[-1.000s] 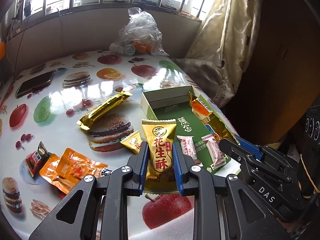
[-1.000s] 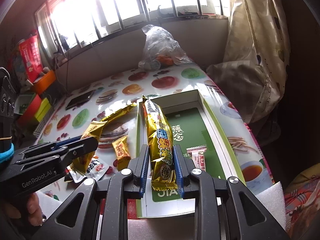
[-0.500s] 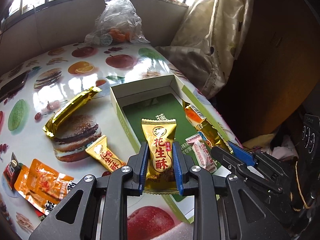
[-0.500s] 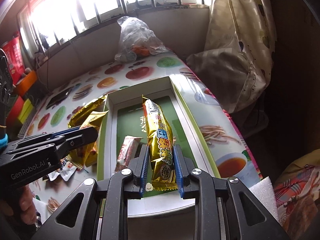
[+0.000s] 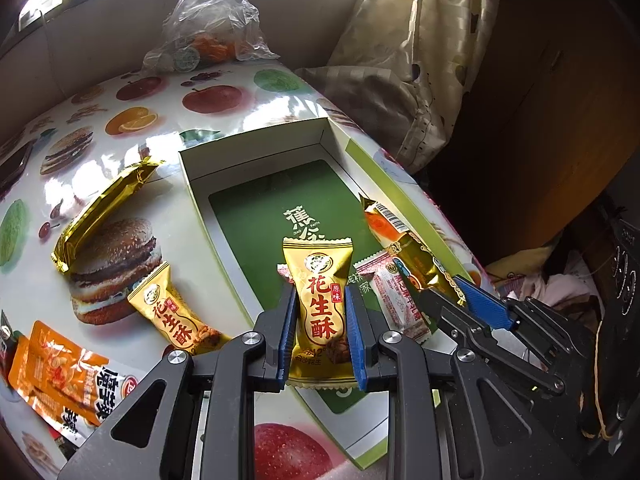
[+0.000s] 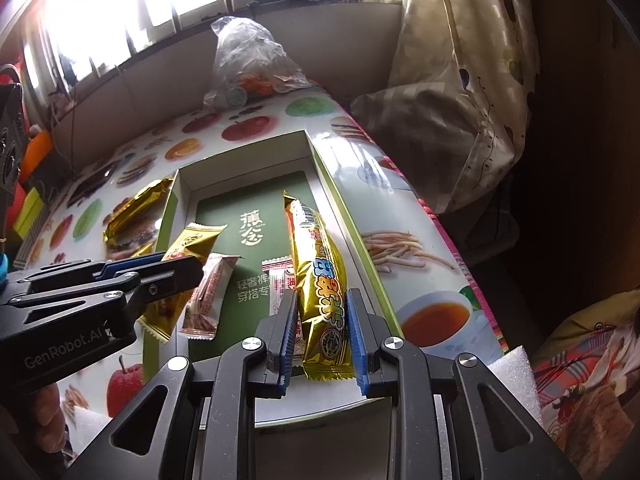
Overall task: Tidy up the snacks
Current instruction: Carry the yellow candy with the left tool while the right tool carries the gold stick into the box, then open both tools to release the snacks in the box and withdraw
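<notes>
My left gripper [image 5: 320,316] is shut on a gold peanut-candy packet [image 5: 320,304] and holds it over the near left part of the open green-bottomed box [image 5: 256,208]. My right gripper [image 6: 322,316] is shut on a long gold snack bar [image 6: 320,280] held over the box's right side [image 6: 344,216]. Two pink-and-white candies [image 6: 206,296] lie in the box. The right gripper shows in the left wrist view [image 5: 460,304], and the left gripper in the right wrist view [image 6: 160,276].
On the fruit-print table [image 5: 120,128] left of the box lie a long gold bar [image 5: 104,212], a second peanut-candy packet [image 5: 172,316] and orange packets [image 5: 60,376]. A plastic bag [image 5: 208,32] sits at the far edge. A curtain [image 5: 420,48] hangs at the right.
Both grippers have moved forward and right over the box with their snacks still held. The left packet now hangs above the box floor instead of the table.
</notes>
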The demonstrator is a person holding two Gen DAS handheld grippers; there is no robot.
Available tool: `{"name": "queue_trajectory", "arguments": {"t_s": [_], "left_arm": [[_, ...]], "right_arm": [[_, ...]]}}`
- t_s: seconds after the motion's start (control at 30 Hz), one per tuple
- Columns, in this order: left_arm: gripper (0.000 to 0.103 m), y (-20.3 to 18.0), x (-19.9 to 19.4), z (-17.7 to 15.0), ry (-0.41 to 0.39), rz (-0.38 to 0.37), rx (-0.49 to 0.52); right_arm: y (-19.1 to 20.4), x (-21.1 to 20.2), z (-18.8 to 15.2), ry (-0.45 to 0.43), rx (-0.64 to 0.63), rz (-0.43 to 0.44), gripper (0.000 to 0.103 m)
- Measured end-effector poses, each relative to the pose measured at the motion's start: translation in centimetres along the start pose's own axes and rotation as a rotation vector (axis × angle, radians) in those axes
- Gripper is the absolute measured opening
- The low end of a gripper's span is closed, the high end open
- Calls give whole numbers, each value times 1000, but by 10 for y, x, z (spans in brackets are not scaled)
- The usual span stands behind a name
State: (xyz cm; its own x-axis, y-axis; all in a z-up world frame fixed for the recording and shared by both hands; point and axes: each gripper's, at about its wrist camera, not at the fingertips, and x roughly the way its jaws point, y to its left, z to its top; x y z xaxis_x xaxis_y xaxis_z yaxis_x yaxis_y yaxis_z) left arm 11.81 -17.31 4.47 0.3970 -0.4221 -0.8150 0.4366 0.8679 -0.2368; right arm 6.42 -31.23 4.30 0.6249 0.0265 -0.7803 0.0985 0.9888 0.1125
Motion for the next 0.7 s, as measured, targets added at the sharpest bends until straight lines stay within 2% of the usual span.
{"name": "queue_trajectory", "arguments": {"t_s": [0.53,0.57,0.63,0.7], "left_arm": [[26,-2,10,1,31,9,-2],[27,-2,11,1,31,9,-2],[39,-2,10,0,30,7,-3],[40,-2,9,-1,28,5,-4]], "right_arm": [[-3,5,-3,18,11,-7,26],[-2,5,-3,18,10,-7,26],[-2,4,-3,15,10,-7,29],[-1,4,-3,13,10,-4,30]]}}
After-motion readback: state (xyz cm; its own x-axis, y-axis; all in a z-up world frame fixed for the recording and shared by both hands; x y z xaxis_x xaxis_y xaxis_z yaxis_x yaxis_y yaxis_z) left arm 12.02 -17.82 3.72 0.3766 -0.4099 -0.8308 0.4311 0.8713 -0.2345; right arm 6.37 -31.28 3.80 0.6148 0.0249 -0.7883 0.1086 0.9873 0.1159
